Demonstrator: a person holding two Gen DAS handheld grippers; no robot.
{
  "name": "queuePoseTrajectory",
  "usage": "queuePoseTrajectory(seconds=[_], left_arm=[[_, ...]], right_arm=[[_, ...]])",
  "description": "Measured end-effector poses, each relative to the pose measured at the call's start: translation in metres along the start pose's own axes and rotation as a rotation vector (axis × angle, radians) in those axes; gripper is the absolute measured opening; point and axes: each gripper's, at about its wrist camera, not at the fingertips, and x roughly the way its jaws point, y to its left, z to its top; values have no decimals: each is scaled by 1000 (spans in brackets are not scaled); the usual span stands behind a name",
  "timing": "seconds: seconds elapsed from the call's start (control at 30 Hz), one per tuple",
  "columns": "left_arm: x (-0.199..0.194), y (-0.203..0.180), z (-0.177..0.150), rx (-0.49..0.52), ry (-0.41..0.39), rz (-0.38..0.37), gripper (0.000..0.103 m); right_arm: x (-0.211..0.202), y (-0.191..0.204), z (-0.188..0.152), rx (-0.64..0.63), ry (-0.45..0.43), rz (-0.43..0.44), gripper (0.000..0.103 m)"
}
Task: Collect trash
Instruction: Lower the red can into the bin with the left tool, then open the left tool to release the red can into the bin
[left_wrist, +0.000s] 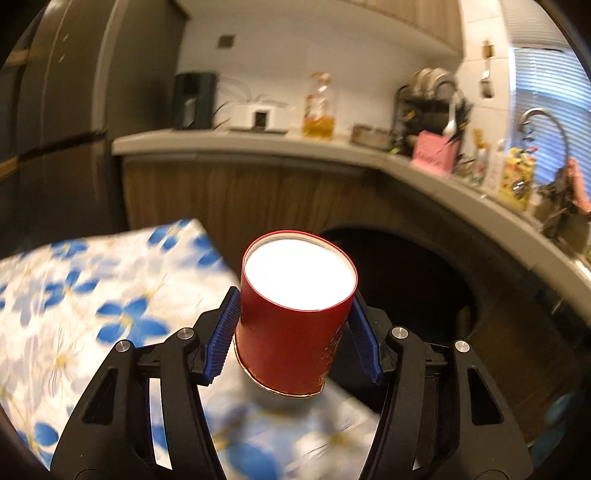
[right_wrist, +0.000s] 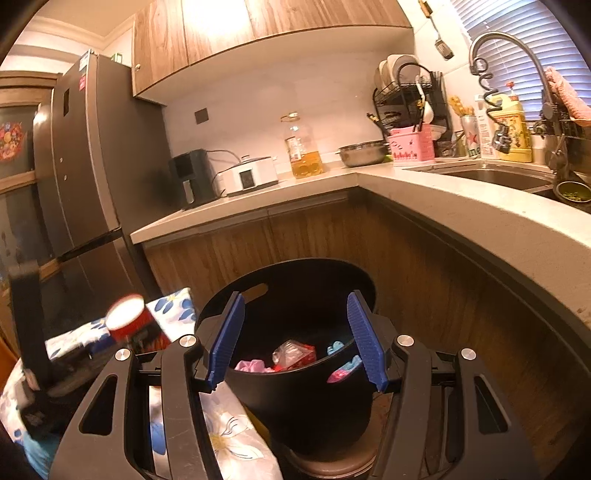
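Left tongs (left_wrist: 295, 328) grip red paper cup (left_wrist: 295, 314) left of black round bin (right_wrist: 295, 369); right tongs (right_wrist: 295, 341) open, empty; early release risks dropping it on floral-clothed table (left_wrist: 74, 295).

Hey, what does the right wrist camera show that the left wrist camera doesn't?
Only the right wrist view shows the trash inside the black bin, the sink, and the open, empty right gripper.

Only the left wrist view shows the left gripper gripping the red cup up close.

Both show the cup, the bin, the floral cloth, oil bottle and counter.
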Motion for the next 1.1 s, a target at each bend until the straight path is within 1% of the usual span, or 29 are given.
queuePoseTrajectory(seconds=[0.1, 0.17, 0.3, 0.33, 0.4, 0.47, 0.6, 0.63, 0.7, 0.73, 0.77, 0.8, 0.87, 0.93, 1.0, 1.03, 1.1], left_arm=[[4, -27, 19, 37, -43, -33, 57], [10, -41, 25, 57, -56, -46, 58], [33, -60, 28, 58, -44, -86, 60], [36, -61, 26, 59, -40, -96, 61], [45, -64, 20, 67, -18, -86, 74], [46, -61, 16, 59, -14, -89, 76], [37, -49, 13, 24, -6, -68, 81], [34, -45, 12, 19, -7, -60, 81], [21, -37, 8, 6, -14, -19, 85], [16, -33, 6, 2, -17, -4, 87], [6, -29, 3, 0, -20, 27, 90], [-1, -25, 1, 1, -20, 51, 91], [-18, -17, -3, 0, -24, 99, 94], [-37, -8, -6, -8, -30, 144, 96], [-53, 0, -9, -23, -35, 180, 97], [-62, 4, -12, -31, -38, 193, 97], [-78, 12, -16, -37, -35, 213, 97]], right_arm=[[-5, -6, 4, 3, -13, -17, 58], [-8, -11, 5, 4, -20, -28, 58], [-11, -19, 7, 3, -28, -51, 58], [-11, -21, 7, 5, -27, -54, 58], [-10, -25, 7, 11, -25, -64, 58], [-9, -29, 7, 16, -21, -73, 58], [-5, -29, 4, 19, -4, -75, 58], [-5, -28, 4, 14, -1, -74, 59], [-5, -23, 3, 2, 5, -72, 64], [-5, -20, 4, -6, 7, -70, 67], [-6, -16, 3, -16, 7, -66, 71], [-7, -12, 3, -26, 8, -64, 73], [-9, -4, 3, -45, 10, -58, 81], [-14, 7, 4, -68, 10, -56, 86], [-19, 17, 5, -84, 15, -54, 88], [-22, 22, 5, -88, 19, -51, 89], [-29, 32, 5, -90, 28, -38, 96]])
